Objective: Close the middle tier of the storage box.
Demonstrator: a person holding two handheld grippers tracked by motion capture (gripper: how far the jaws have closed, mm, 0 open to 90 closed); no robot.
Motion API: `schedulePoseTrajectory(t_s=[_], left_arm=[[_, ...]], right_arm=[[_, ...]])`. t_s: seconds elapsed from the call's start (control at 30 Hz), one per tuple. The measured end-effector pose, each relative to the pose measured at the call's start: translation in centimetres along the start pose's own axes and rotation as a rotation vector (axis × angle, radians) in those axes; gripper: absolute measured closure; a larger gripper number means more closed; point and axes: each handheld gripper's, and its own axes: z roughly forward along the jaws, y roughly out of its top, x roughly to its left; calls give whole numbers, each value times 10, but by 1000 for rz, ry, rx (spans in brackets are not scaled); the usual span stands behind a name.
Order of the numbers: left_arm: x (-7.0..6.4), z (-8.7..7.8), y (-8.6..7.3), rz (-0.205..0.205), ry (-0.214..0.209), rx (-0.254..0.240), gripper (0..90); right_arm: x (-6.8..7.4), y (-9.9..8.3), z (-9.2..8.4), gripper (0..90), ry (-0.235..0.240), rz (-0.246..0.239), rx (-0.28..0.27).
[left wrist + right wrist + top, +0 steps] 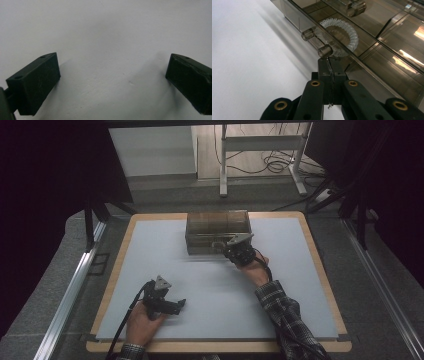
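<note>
A smoky see-through drawer box [217, 227] stands at the back middle of the table. In the right gripper view its front carries a clear bar handle [315, 41], and a clear spiral hair tie [344, 35] lies inside behind the front panel. My right gripper [329, 61] is shut, jaws pressed together with nothing seen between them, tips just under the handle's near end. From above, the right gripper [231, 247] sits against the box front. My left gripper [181, 304] rests low over the white mat at the front left, open, with bare mat between its jaws [112, 75].
The white mat [200, 270] covers the table inside a wooden rim [312, 250]. Beyond the table stands a white metal frame [260, 142] with cables on the floor. A metal rail [70, 290] runs along the left side.
</note>
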Motion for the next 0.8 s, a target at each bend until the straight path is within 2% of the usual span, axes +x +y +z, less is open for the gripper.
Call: schedulePoseTrajectory(t_s=[0.8], left_arm=[[0, 0, 0, 0, 0, 0, 0]], right_arm=[[-8, 6, 9, 880, -32, 17, -2]])
